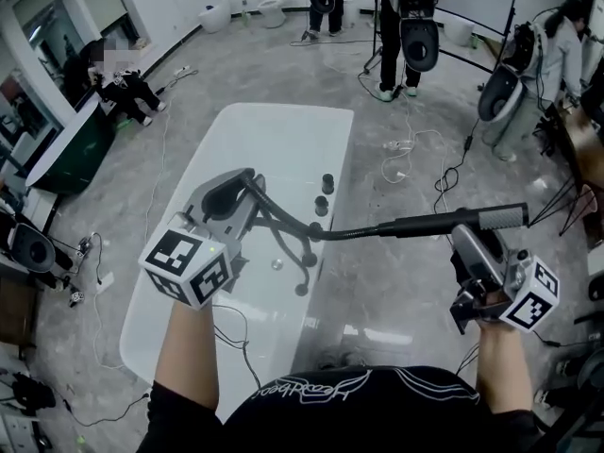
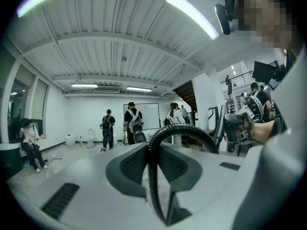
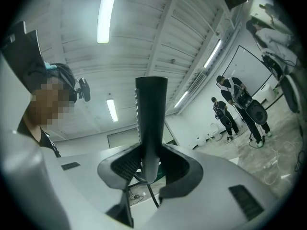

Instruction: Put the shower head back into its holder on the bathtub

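Note:
A white bathtub (image 1: 283, 130) lies lengthwise below me, with dark knobs (image 1: 325, 194) on its right rim. My left gripper (image 1: 243, 185) hovers over the tub, shut on the black ribbed hose (image 1: 349, 232). In the left gripper view the hose (image 2: 192, 133) arches out from between the pads of the left gripper (image 2: 154, 169). To the right of the tub, my right gripper (image 1: 464, 236) is shut on the black stick-shaped shower head (image 1: 472, 219), which lies about level. In the right gripper view the shower head (image 3: 151, 119) stands up out of the right gripper (image 3: 151, 166).
Cables (image 1: 406, 149) trail over the grey floor right of the tub. Two people (image 1: 406, 26) stand at the far end near white toilets (image 1: 272, 3). Someone sits at the far left (image 1: 123, 83) beside a dark green tub (image 1: 66, 154). Stands and gear crowd the right edge (image 1: 500, 92).

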Motion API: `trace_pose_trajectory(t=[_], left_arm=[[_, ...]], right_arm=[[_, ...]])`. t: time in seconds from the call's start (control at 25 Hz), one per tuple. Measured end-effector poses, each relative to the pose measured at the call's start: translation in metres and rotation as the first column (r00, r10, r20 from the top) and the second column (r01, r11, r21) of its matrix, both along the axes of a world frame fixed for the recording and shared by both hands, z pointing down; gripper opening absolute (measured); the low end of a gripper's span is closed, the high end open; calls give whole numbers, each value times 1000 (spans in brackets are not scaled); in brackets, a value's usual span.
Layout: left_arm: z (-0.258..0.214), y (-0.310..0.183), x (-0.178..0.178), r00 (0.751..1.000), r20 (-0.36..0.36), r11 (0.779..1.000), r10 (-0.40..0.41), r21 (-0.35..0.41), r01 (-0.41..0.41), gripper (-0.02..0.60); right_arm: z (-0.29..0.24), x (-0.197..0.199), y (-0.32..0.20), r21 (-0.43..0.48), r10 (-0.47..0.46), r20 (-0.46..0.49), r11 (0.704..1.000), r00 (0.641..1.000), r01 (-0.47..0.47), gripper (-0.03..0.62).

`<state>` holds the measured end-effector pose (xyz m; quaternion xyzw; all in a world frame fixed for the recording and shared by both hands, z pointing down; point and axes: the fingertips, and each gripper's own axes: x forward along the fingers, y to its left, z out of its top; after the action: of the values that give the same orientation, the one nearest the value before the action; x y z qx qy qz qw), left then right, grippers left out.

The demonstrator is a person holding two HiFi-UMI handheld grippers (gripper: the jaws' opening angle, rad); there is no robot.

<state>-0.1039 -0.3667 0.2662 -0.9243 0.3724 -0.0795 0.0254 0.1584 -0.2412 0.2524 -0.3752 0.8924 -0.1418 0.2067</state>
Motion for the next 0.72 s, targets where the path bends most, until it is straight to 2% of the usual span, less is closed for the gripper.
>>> trace_pose_trajectory(t=[0.32,0.56,0.72], left_arm=[[80,9,-23,999,-16,986,-31,-161,28,64],[135,16,-30,998,-19,957,-65,-284,57,64],[172,19,-39,997,11,939,-82,-334,81,64]], right_arm=[[18,-12,-15,-52,7,1,999,1000,-7,133],[34,-27,-25,-98,-23,-16,995,1000,21,133],[42,-41,-28,-116,-52,-35,992,998,47,133]])
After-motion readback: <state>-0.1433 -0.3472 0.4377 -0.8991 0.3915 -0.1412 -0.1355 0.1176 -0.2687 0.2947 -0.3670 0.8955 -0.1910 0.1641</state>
